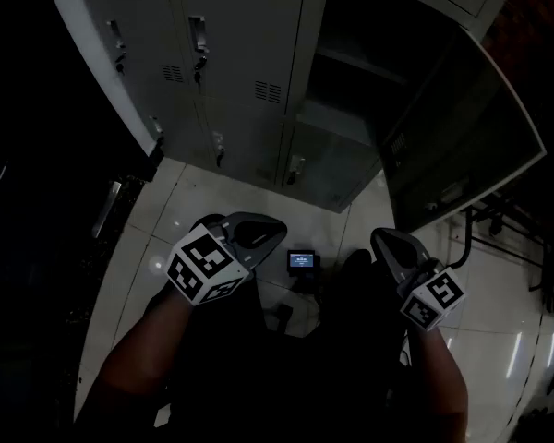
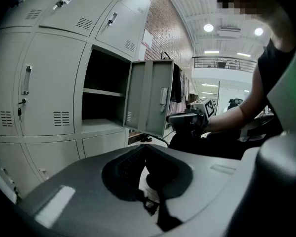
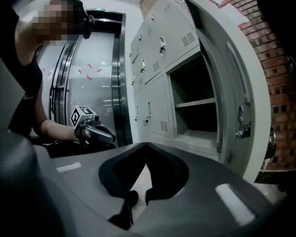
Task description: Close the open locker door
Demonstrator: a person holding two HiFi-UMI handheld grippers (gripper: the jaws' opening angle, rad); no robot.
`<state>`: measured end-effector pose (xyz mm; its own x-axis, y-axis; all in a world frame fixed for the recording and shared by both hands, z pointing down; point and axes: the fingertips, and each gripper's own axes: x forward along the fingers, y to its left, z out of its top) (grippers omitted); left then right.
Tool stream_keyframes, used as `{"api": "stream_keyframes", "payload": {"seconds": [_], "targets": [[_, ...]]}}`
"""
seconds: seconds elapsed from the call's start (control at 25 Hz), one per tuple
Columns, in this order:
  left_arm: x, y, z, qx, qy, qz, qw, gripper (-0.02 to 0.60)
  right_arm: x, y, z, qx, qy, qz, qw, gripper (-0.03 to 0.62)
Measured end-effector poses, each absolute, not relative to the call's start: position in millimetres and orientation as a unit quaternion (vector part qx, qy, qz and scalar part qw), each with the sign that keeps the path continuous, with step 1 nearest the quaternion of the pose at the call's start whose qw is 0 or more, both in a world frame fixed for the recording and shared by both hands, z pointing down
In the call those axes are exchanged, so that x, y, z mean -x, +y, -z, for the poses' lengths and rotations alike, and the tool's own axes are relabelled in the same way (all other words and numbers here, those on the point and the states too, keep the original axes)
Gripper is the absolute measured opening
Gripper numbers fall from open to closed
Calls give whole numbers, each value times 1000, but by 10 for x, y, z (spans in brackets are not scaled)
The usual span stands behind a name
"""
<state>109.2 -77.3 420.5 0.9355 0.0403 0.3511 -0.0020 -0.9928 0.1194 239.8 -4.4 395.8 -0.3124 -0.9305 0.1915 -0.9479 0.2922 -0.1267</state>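
The grey locker bank has one compartment standing open, with a shelf inside. Its door is swung wide out to the right. Both grippers hover low over the floor, well short of the lockers. My left gripper is shut and empty, below the closed lockers. My right gripper is also shut and empty, just below the open door's lower edge. In the left gripper view the door shows edge-on beside the compartment. From the right gripper view the door's inner face with its latch is close on the right.
A small device with a lit screen lies on the pale tiled floor between the grippers. A dark cable and metal frame sit at the right behind the door. Glass doors stand left of the lockers, and a brick wall lies to the right.
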Motion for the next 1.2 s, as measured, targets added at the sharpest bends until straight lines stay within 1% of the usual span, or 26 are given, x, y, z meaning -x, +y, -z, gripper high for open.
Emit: {"api": "stream_keyframes", "payload": {"seconds": [0.16, 0.32, 0.52, 0.68, 0.76, 0.84, 1.04, 1.16, 1.2], "targets": [[-1076, -776, -4217, -982, 9, -180, 61, 12, -2300, -66, -3862, -579, -808, -106, 15, 2], [-1067, -762, -4227, -981, 11, -181, 62, 12, -2347, -26, -3750, -590, -802, -92, -6, 3], [-1079, -759, -4221, -982, 11, -179, 63, 12, -2504, 127, -3676, -608, -789, -84, 17, 3], [-1080, -757, -4222, -982, 12, -180, 62, 12, -2805, 377, -3582, -642, -762, -79, 29, 5], [-1085, -762, -4222, -982, 11, -179, 62, 12, -3025, 499, -3531, -662, -745, -73, 35, 28], [-1096, -755, -4228, -982, 11, -180, 62, 12, -3207, 583, -3426, -676, -733, -69, 23, 52], [-1094, -743, -4242, -981, 12, -183, 61, 12, -3635, 584, -3255, -686, -724, -68, -13, 178], [-1094, -751, -4243, -981, 10, -183, 61, 12, -3740, 450, -3163, -665, -744, -53, -21, 213], [-1097, -753, -4241, -981, 9, -182, 62, 12, -3752, 397, -3136, -659, -750, -49, -21, 216]]}}
